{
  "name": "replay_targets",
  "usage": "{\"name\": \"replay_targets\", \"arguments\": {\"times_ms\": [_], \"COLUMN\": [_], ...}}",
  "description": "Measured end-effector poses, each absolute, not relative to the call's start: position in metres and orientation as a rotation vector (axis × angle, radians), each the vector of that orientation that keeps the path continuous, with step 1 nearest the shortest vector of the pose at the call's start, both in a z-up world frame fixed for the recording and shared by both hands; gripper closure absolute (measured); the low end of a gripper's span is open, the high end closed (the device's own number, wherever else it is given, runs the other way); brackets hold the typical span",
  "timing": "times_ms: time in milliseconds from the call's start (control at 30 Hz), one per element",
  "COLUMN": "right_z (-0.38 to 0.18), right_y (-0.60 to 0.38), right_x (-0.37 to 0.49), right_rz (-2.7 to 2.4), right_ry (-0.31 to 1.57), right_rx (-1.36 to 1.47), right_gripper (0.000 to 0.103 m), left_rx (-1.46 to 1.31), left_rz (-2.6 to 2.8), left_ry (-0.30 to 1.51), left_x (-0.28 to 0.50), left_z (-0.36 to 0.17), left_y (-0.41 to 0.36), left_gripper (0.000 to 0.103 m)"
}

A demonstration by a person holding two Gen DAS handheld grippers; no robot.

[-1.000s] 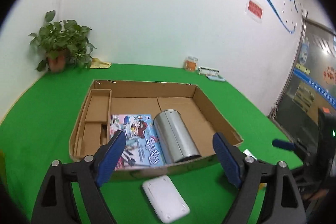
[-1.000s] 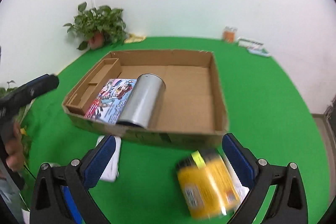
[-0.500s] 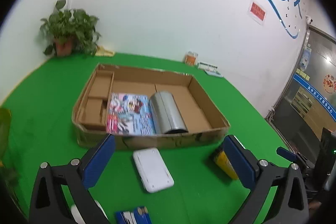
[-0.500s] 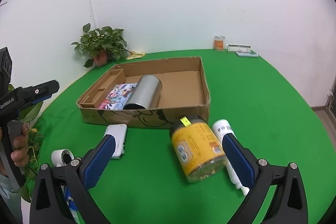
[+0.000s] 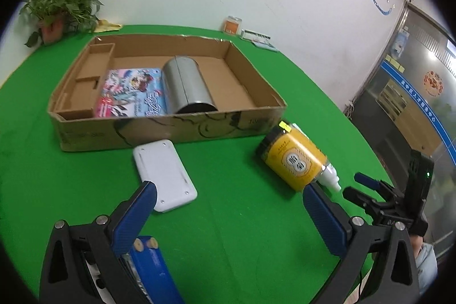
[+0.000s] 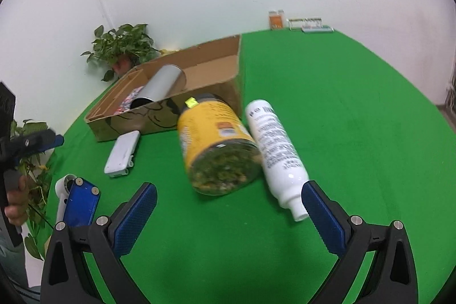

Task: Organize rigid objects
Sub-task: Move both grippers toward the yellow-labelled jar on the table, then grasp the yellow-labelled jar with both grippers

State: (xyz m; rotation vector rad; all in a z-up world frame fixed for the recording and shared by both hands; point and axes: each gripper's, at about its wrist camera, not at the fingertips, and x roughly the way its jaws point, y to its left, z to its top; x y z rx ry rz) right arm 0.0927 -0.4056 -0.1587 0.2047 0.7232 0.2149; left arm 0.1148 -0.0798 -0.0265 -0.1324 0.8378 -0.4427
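Note:
A cardboard box [image 5: 182,130] on the green table holds a silver can [image 5: 188,86] lying on its side and a colourful booklet [image 5: 131,93]. In front of it lie a white flat case [image 5: 165,173], a yellow-labelled jar [image 5: 293,158] on its side and a white bottle [image 6: 273,144] beside the jar. A blue battery pack [image 5: 151,267] lies under my left gripper [image 5: 228,207], which is open and empty above the table. My right gripper [image 6: 228,207] is open and empty, just short of the jar [image 6: 216,144].
A potted plant [image 5: 62,7] stands at the far left corner. An orange jar [image 5: 233,24] and a flat box [image 5: 259,37] sit by the back wall. A white tape roll [image 6: 64,184] and the blue pack [image 6: 81,201] lie at the right view's left.
Both grippers have pulled back from the box toward the table's front. The jar, blurred one second ago, now lies still on the table beside the bottle.

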Motion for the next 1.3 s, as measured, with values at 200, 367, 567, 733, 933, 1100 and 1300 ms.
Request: {"name": "replay_targets", "arguments": {"times_ms": [200, 367, 567, 733, 933, 1100, 1300], "right_z": [-0.147, -0.150, -0.155, -0.150, -0.152, -0.176, -0.202], "right_y": [-0.390, -0.380, -0.369, -0.318, -0.321, -0.340, -0.318], "right_x": [0.126, 0.177, 0.180, 0.134, 0.128, 0.161, 0.196], "right_rz": [0.284, 0.338, 0.347, 0.465, 0.570, 0.554, 0.602], "right_ry": [0.710, 0.768, 0.788, 0.790, 0.793, 0.895, 1.008], "right_rx": [0.187, 0.195, 0.174, 0.058, 0.267, 0.490, 0.577], "right_gripper": [0.002, 0.021, 0.046, 0.052, 0.027, 0.026, 0.026], "left_rx": [-0.147, -0.145, -0.188, -0.255, -0.335, -0.363, -0.378], "left_rz": [-0.514, -0.558, -0.605, -0.647, -0.700, -0.670, -0.633], "left_ry": [0.900, 0.919, 0.970, 1.042, 1.165, 1.234, 1.327], "left_x": [0.120, 0.123, 0.132, 0.144, 0.167, 0.195, 0.215], "left_z": [-0.035, -0.036, -0.041, -0.053, -0.078, -0.094, -0.111], "left_y": [-0.096, -0.106, -0.106, -0.107, -0.112, -0.112, -0.112], "left_gripper": [0.001, 0.001, 0.001, 0.001, 0.001, 0.002, 0.017]}}
